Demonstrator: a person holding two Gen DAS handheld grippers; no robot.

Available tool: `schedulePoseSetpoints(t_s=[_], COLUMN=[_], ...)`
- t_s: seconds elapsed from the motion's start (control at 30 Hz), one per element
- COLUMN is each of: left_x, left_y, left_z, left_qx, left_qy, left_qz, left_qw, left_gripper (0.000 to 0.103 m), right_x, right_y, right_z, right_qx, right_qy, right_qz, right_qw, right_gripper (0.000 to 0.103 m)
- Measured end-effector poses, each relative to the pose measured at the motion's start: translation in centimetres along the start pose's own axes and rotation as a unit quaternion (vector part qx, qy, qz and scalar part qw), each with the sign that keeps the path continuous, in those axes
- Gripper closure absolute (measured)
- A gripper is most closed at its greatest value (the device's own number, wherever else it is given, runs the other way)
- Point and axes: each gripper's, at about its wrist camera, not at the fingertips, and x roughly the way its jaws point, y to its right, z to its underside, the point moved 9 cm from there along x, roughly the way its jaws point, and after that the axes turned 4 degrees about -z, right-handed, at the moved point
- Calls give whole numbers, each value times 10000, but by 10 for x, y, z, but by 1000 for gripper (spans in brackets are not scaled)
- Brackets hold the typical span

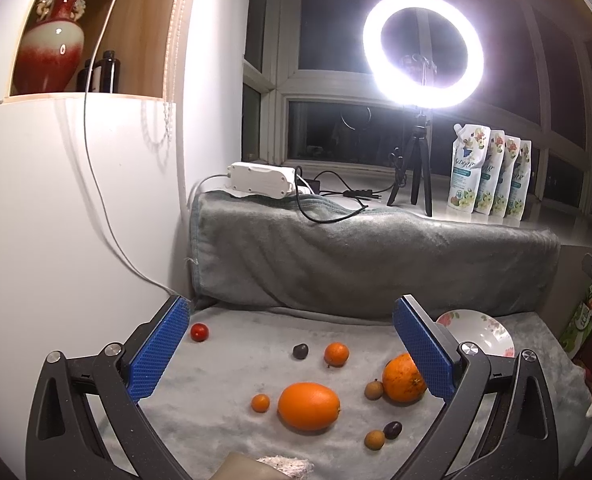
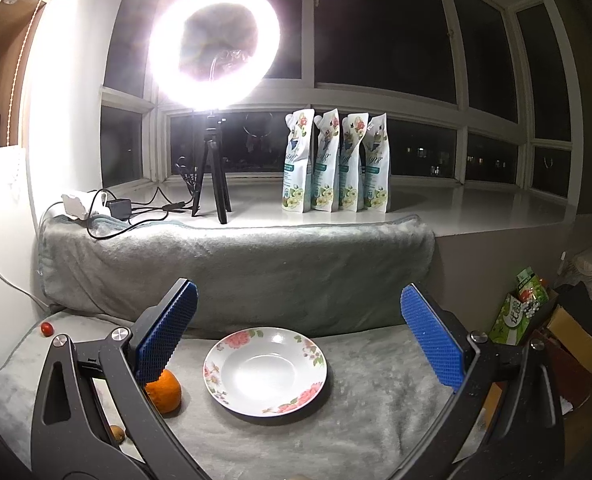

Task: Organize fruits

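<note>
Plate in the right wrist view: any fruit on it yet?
No, the plate is bare inside, and the nearest orange sits on the blanket to its left.

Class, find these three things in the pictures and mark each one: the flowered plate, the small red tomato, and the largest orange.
flowered plate [image 2: 265, 372], right wrist view, white centre of the dish.
small red tomato [image 1: 199, 332], left wrist view, middle of its skin.
largest orange [image 1: 309, 405], left wrist view, middle of its peel.
</note>
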Motion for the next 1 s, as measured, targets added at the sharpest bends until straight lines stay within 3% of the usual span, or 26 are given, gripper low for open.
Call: schedulePoseSetpoints(t_s=[1.0], left_x=[-2], left_y=[8], left_z=[-2], left_qx=[54], left_qy=[6], left_qz=[19], left_qw=[10000], left_gripper=[2], right_x=[2], right_y=[0], right_z=[9], right_qx=[31], right_qy=[-85], right_qz=[-69], right_qw=[9999], right_gripper=[0])
